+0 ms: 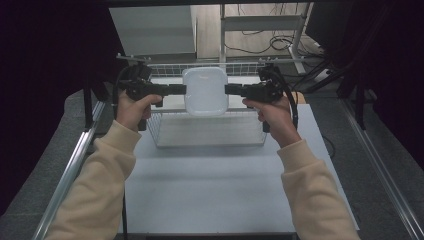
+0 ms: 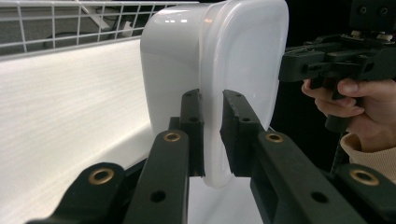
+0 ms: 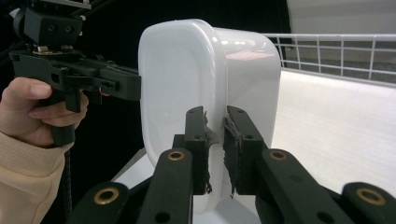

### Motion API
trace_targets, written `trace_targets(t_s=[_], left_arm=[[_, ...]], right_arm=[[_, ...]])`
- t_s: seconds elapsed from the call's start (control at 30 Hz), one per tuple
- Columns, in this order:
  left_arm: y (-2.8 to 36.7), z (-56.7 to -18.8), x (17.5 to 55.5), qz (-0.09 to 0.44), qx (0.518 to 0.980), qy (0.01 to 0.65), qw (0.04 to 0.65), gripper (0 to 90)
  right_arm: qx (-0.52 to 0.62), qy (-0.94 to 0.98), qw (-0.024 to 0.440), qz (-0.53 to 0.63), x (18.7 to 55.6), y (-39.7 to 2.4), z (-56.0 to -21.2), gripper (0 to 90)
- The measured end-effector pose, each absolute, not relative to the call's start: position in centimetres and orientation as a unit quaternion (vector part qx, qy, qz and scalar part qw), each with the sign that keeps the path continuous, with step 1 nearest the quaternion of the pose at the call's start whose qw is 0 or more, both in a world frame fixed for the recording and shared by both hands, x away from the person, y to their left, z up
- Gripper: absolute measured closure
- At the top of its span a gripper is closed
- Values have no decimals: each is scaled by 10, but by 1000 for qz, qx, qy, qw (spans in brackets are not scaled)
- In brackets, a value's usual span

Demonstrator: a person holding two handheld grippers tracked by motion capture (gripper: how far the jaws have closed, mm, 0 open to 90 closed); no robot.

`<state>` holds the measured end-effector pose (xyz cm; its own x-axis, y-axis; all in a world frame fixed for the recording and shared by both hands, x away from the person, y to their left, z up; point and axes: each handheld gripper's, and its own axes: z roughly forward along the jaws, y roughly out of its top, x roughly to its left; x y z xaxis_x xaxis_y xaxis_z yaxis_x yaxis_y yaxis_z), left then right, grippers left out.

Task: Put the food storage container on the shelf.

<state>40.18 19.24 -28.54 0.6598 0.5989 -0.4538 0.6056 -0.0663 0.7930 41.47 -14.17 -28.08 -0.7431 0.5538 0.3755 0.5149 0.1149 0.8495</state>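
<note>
High view: your left claw [image 1: 181, 90] and right claw [image 1: 229, 90] each pinch a rim of the white plastic tub [image 1: 205, 91] above the wire basket [image 1: 210, 131]. It looks light, stiff, slippery; hold both rims.

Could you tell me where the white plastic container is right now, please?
In the high view the white rounded plastic container is held up at centre, above the wire basket, clamped by its rim between the left gripper and the right gripper.
</note>
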Motion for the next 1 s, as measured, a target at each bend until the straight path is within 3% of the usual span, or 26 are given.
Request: trace_targets(t_s=[0.43, 0.8, 1.0], left_arm=[[196, -296, 451, -52, 723, 448, 523, 786], [205, -308, 491, -154, 671, 487, 537, 781], [206, -316, 511, -191, 647, 510, 534, 754]], right_arm=[[411, 742, -39, 528, 463, -136, -280, 799], [475, 697, -114, 524, 503, -141, -292, 778], [509, 677, -133, 514, 521, -140, -299, 750]])
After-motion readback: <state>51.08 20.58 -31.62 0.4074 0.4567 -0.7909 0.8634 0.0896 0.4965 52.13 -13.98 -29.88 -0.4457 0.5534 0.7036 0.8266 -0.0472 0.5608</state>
